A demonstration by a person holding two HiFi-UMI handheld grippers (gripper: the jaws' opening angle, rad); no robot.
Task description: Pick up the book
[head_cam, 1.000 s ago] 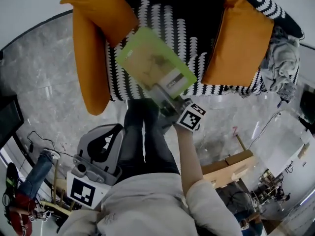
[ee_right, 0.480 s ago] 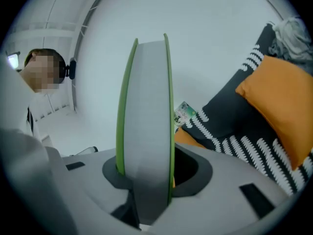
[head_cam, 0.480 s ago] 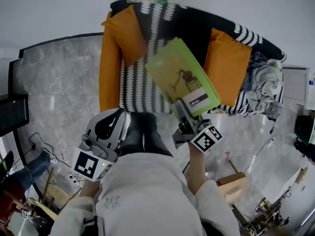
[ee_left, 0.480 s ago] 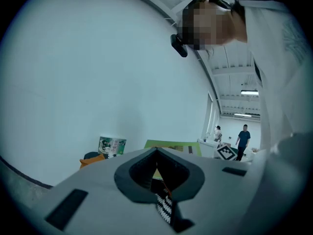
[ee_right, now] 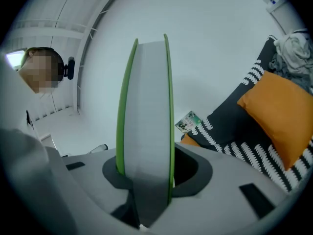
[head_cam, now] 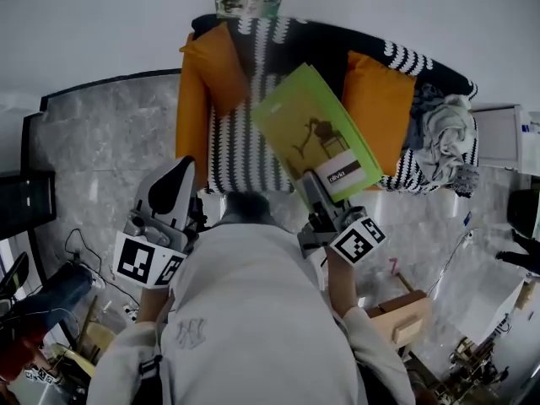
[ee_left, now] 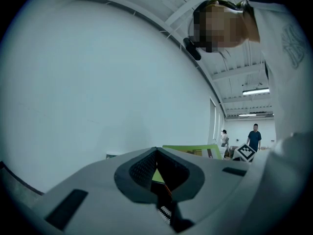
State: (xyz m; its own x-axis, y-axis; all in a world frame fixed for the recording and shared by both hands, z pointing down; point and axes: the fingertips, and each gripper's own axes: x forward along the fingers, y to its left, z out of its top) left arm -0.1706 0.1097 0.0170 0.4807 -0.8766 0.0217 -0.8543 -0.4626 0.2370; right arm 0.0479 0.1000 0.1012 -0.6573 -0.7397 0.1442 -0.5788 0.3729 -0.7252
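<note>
The green book (head_cam: 316, 133) is in the air in front of the sofa (head_cam: 245, 150), tilted, cover up. My right gripper (head_cam: 315, 191) is shut on its lower edge. In the right gripper view the book (ee_right: 145, 111) stands edge-on between the jaws, green covers either side of the white pages, and the right gripper (ee_right: 145, 182) clamps its base. My left gripper (head_cam: 179, 175) hangs to the left of the book, apart from it, with its jaws together and nothing in them. The left gripper (ee_left: 157, 154) view shows the book (ee_left: 195, 150) beyond its tips.
The black-and-white patterned sofa carries two orange cushions (head_cam: 202, 91) (head_cam: 384, 108) and a grey heap of clothes (head_cam: 447, 137). A small printed booklet (head_cam: 246, 5) lies at the sofa's top edge. A wooden box (head_cam: 405, 319) stands on the marble floor at the right.
Both grippers have risen, and the right one has carried the book up and away from the sofa seat. The left gripper came up from low at the left to beside the body.
</note>
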